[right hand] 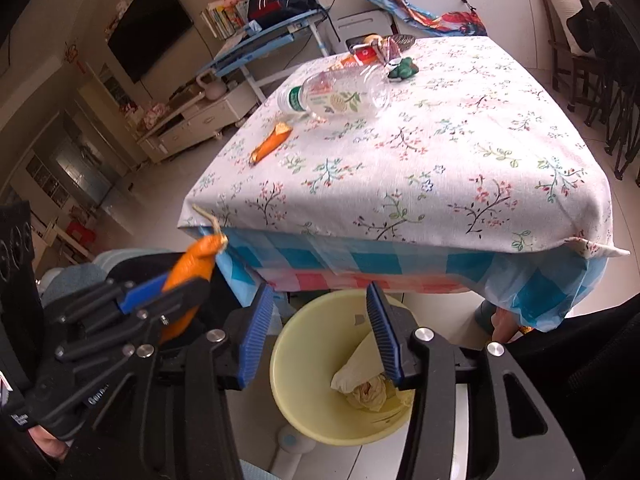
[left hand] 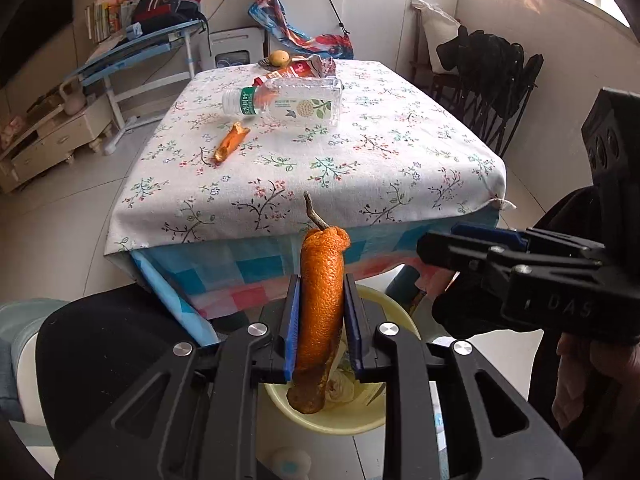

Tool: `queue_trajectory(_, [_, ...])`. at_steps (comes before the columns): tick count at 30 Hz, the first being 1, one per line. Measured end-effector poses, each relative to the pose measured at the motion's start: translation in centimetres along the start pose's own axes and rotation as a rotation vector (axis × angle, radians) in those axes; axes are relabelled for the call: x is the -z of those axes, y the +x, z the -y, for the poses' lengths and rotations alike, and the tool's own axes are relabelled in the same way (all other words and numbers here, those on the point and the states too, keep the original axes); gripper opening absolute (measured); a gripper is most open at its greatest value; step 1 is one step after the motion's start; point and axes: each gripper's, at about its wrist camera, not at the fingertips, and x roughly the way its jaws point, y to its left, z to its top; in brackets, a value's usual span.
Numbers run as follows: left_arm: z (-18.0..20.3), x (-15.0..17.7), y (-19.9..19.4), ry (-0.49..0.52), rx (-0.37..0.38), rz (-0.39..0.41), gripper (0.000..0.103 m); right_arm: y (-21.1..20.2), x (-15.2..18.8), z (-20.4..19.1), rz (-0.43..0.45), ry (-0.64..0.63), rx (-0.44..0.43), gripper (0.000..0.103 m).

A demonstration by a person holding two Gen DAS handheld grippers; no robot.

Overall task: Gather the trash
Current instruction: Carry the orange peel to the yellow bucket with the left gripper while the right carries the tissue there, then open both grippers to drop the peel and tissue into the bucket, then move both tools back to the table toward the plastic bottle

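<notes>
Left gripper [left hand: 320, 320], marked "DAS" on its body, clamps a long orange peel [left hand: 320, 312] upright above the yellow bin [right hand: 296, 412]. Right gripper [right hand: 316, 336] stands parted and empty over the same bin, which holds crumpled paper [right hand: 366, 396]. A clear bottle [left hand: 284, 102] with a green-and-white label, its print probably too small to read, lies beside another peel piece [left hand: 231, 142] on the floral tablecloth [left hand: 360, 168].

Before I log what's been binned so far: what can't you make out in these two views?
- Yellow bin, left wrist view: left gripper and its orange peel cover most of the inside.
- Bin contents, right wrist view: crumpled pale wrappers, partly behind the right gripper finger; kind unclear.
- Far-end table clutter: too small to identify.
- Bottle label: print unreadable.
</notes>
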Motion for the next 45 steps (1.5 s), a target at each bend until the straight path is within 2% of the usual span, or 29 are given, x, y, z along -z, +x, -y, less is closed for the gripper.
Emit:
queue_trajectory(3, [0.6, 0.4, 0.6, 0.023, 0.003, -0.027, 0.025, -0.8, -0.2, 0.3, 0.045, 0.016, -0.003, 0.052])
queue_trajectory(5, [0.7, 0.7, 0.9, 0.029, -0.003, -0.036, 0.045, -1.1, -0.5, 0.4, 0.072, 0.025, -0.001, 0.052])
queue_trajectory(7, [0.8, 0.9, 0.9, 0.024, -0.02, -0.03, 0.056, -1.5, -0.8, 0.7, 0.093, 0.034, 0.004, 0.052])
queue_trajectory(10, [0.6, 0.8, 0.6, 0.023, -0.047, -0.005, 0.059, -1.7, -0.8, 1.0, 0.112, 0.042, 0.015, 0.053])
queue_trajectory(14, [0.1, 0.6, -0.2, -0.002, -0.09, 0.063, 0.073, -1.8, -1.0, 1.1, 0.131, 0.036, 0.029, 0.056])
queue_trajectory(17, [-0.5, 0.4, -0.7, -0.026, -0.126, 0.107, 0.079, -2.2, -0.9, 1.0, 0.149, 0.019, 0.041, 0.057])
queue_trajectory(19, [-1.0, 0.3, -1.0, -0.046, -0.15, 0.133, 0.081, -2.4, -0.9, 0.8, 0.165, 0.002, 0.053, 0.057])
queue_trajectory(22, [-1.7, 0.1, -1.3, -0.077, -0.173, 0.158, 0.084, -2.7, -0.9, 0.5, 0.19, -0.017, 0.074, 0.066])
queue_trajectory(29, [-2.6, 0.2, -1.7, -0.119, -0.21, 0.196, 0.087, -2.8, -1.1, 0.1, 0.213, -0.046, 0.098, 0.067])
queue_trajectory(36, [-3.1, 0.2, -2.1, -0.146, -0.232, 0.227, 0.091, -3.0, -1.2, -0.2, 0.237, -0.064, 0.116, 0.076])
queue_trajectory(45, [-3.4, 0.4, -2.3, -0.158, -0.244, 0.245, 0.093, -2.9, -1.2, -0.3, 0.237, -0.07, 0.118, 0.078])
